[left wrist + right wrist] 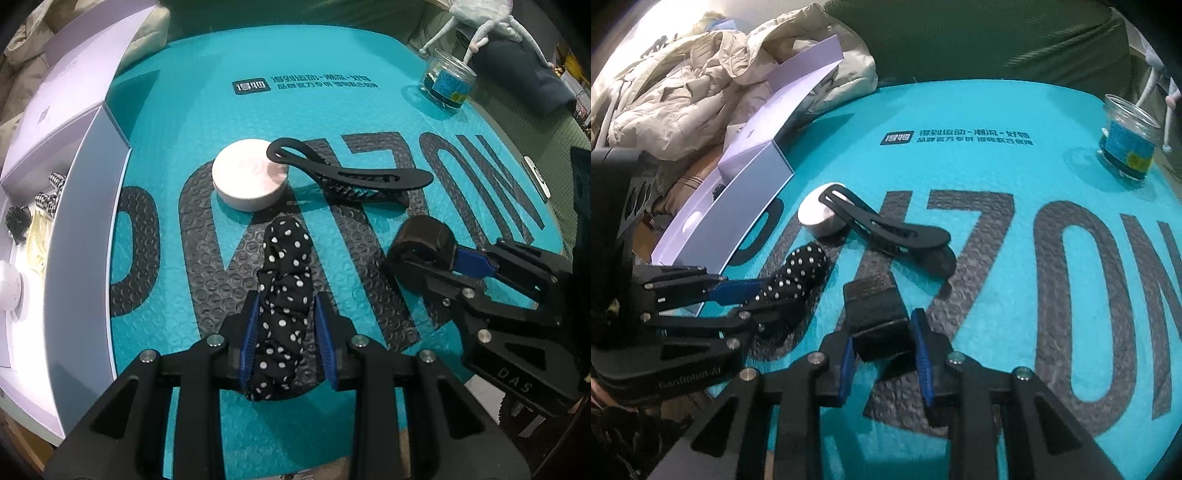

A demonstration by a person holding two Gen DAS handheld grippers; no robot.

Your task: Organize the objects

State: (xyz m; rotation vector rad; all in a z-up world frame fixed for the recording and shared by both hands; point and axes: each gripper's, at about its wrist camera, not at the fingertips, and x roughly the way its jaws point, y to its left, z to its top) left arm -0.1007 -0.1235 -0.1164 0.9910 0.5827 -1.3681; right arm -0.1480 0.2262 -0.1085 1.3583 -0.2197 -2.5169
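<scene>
The mat (332,122) is bright turquoise with a bubbled texture, huge dark grey letters and a small line of black print. The scrunchie (282,306) is black with white dots. The round tin (250,179) is white with a pale pink top. The hair clip (351,181) is plain black, the band (877,315) is black too. The box (83,236) is pale lilac. The jar (447,79) is clear glass with a blue and yellow label. The jacket (683,96) is cream
</scene>
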